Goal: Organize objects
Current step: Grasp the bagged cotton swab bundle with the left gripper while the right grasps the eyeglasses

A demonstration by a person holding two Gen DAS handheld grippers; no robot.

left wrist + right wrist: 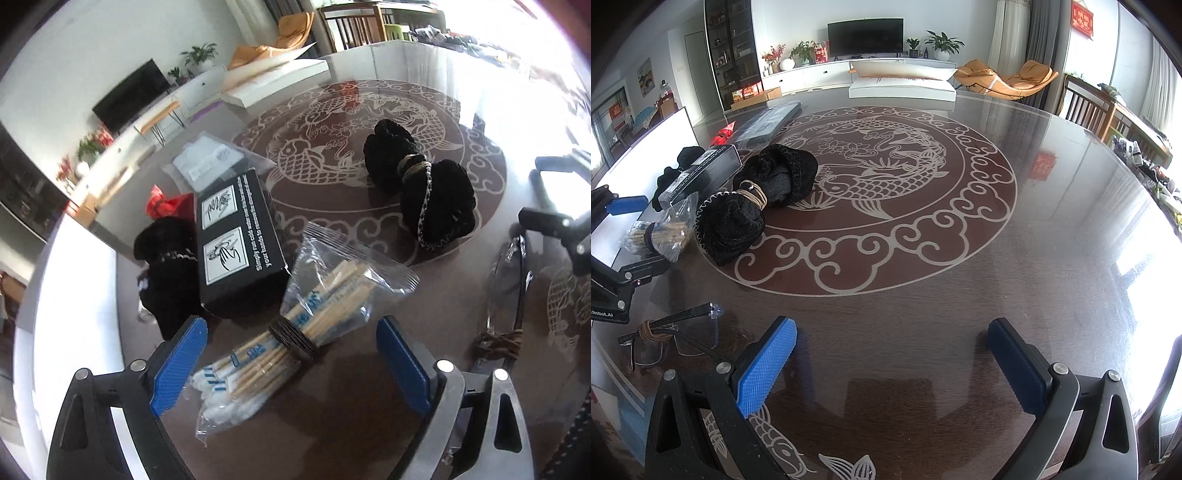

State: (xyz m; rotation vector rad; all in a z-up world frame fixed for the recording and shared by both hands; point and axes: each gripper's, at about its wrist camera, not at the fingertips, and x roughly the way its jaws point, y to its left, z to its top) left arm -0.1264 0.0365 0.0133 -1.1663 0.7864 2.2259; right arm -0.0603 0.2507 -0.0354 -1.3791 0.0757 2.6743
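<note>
- Your left gripper straddles the swab bag: both blue pads stand clear of the plastic, so the jaws are apart with the bundle between them, not yet clamped.
- The swab bag lies on the table near its edge, its brown band about level with the pads and one corner touching the black box.
- Your right gripper hangs over bare tabletop with its jaws wide apart and nothing between them.
- The step in hand looks like picking up the swabs to sort them, though where they belong is not shown.
- For the next move, close on the banded middle, where the sticks are tightest; the loose plastic would likely slip or crumple.
- Keep the left pad off the box and the black pouch beside it, which sit close to that side.
- The second tied pouch and the glasses lie apart to the right and look untouched; leave them for later.
- Lift straight up so the bag does not drag the box.
</note>
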